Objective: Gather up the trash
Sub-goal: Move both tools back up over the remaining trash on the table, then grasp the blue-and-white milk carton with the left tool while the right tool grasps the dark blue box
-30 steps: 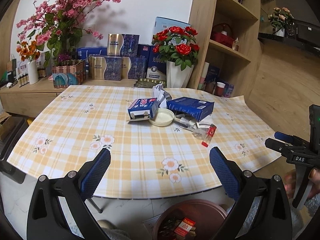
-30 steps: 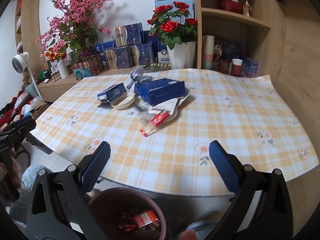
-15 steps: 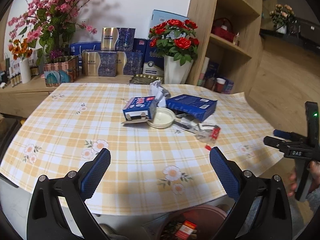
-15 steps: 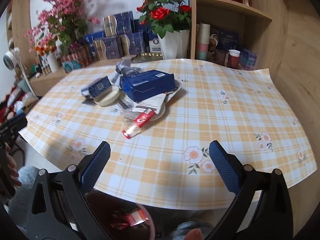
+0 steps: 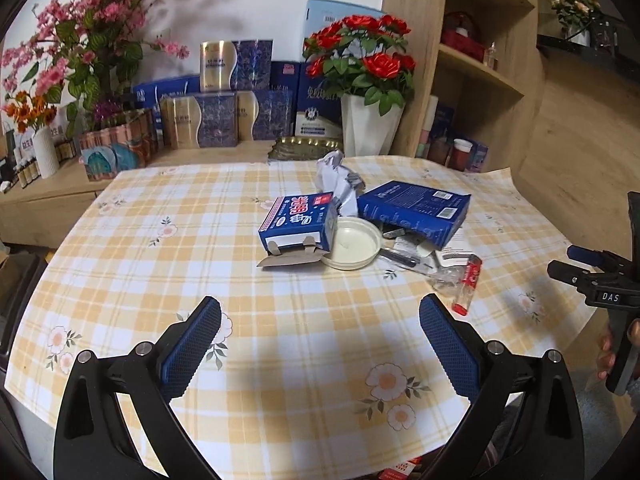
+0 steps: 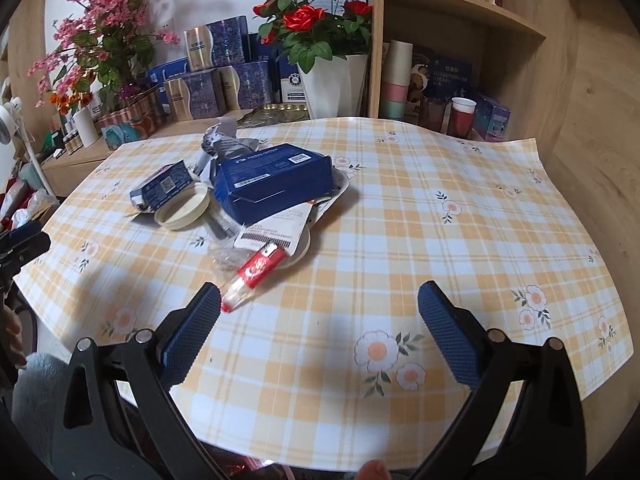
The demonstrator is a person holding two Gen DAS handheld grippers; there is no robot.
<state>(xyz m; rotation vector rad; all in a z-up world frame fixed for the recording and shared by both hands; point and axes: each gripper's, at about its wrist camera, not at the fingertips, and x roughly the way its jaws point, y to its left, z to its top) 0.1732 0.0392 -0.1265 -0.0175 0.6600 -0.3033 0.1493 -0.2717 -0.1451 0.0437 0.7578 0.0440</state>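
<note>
A pile of trash lies mid-table on the checked cloth: a small blue carton (image 5: 298, 222) with its flap open, a cream lid (image 5: 354, 243), a large blue box (image 5: 414, 212), crumpled silver wrap (image 5: 338, 178), clear plastic and a red-and-clear tube (image 5: 467, 284). The right wrist view shows the tube (image 6: 256, 274) just beyond the left fingertip, with the large box (image 6: 276, 182), the lid (image 6: 184, 208) and a printed paper (image 6: 276, 230) behind it. My left gripper (image 5: 320, 344) is open over the near cloth, nothing between its fingers. My right gripper (image 6: 319, 332) is also open and empty.
A low cabinet behind the table carries gift boxes (image 5: 218, 114), pink blossoms (image 5: 92, 36) and a white vase of red roses (image 5: 366, 128). Wooden shelves (image 6: 460, 20) stand at the right with cups (image 6: 463, 114). The table's near edge (image 6: 360, 462) lies under both grippers.
Both grippers have moved forward over the table toward the trash pile. The brown bin below the table edge has dropped out of both views. Both stay open.
</note>
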